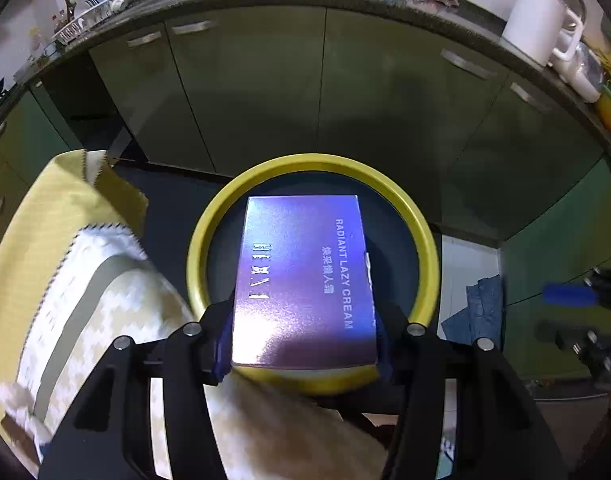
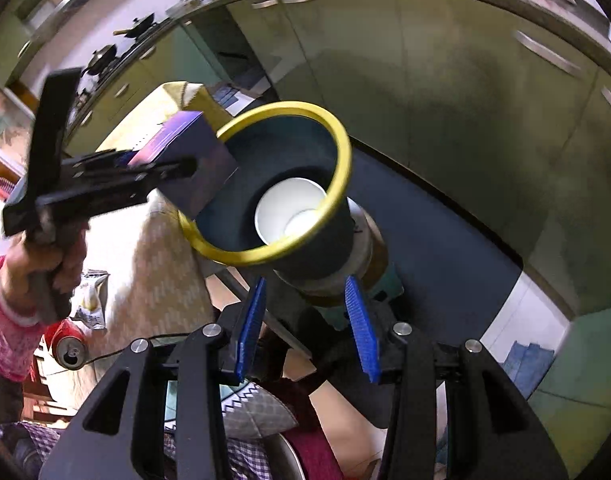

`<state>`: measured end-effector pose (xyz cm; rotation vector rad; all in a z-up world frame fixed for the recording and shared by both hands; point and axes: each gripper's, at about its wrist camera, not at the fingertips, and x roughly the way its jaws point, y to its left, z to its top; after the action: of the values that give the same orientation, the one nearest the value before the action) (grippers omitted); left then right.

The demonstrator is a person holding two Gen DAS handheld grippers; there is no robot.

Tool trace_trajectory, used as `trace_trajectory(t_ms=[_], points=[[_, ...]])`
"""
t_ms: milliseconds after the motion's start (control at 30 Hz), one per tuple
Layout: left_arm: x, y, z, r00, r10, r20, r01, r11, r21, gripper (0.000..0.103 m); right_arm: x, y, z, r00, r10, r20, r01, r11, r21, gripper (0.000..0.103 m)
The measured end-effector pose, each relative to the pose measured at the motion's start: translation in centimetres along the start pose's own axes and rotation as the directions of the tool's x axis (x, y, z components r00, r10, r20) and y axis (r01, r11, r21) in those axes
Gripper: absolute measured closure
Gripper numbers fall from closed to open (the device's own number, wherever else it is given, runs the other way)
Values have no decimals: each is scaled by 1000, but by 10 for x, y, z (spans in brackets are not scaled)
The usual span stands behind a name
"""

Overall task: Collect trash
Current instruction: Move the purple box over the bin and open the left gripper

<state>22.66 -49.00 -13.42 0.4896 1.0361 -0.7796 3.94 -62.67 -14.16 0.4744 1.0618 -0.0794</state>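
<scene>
Two grippers are seen. The purple box (image 1: 303,280) is clamped in the left gripper (image 1: 303,344), above the yellow-rimmed bin (image 1: 427,248). The right gripper (image 2: 307,324) is held partly open with nothing between its pads. A white paper cup (image 2: 285,204) is seen inside the bin.

Black claw (image 2: 307,326), blue pads (image 2: 361,328), pink sleeve (image 2: 3,320)
</scene>
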Motion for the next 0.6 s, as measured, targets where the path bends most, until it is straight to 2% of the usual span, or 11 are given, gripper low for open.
trace_trajectory(t_ms=[133, 200, 300, 400, 600], points=[[24, -1, 9, 1000, 18, -17, -18, 1000, -1, 48, 2, -11, -4, 1000, -3, -6, 3, 1000, 22, 62], [28, -1, 10, 1000, 16, -20, -16, 1000, -2, 36, 3, -13, -5, 1000, -3, -9, 3, 1000, 26, 62], [25, 2, 12, 1000, 10, -13, -10, 1000, -9, 35, 3, -11, -5, 1000, 0, -10, 0, 1000, 21, 62], [3, 6, 7, 1000, -5, 22, 5, 1000, -8, 35, 4, -6, -5, 1000, 10, -13, -10, 1000, 5, 59], [-74, 23, -14, 989, -61, 137, 67, 997, -43, 35, 10, 15, -8, 999, 24, -26, -25, 999, -33, 59]])
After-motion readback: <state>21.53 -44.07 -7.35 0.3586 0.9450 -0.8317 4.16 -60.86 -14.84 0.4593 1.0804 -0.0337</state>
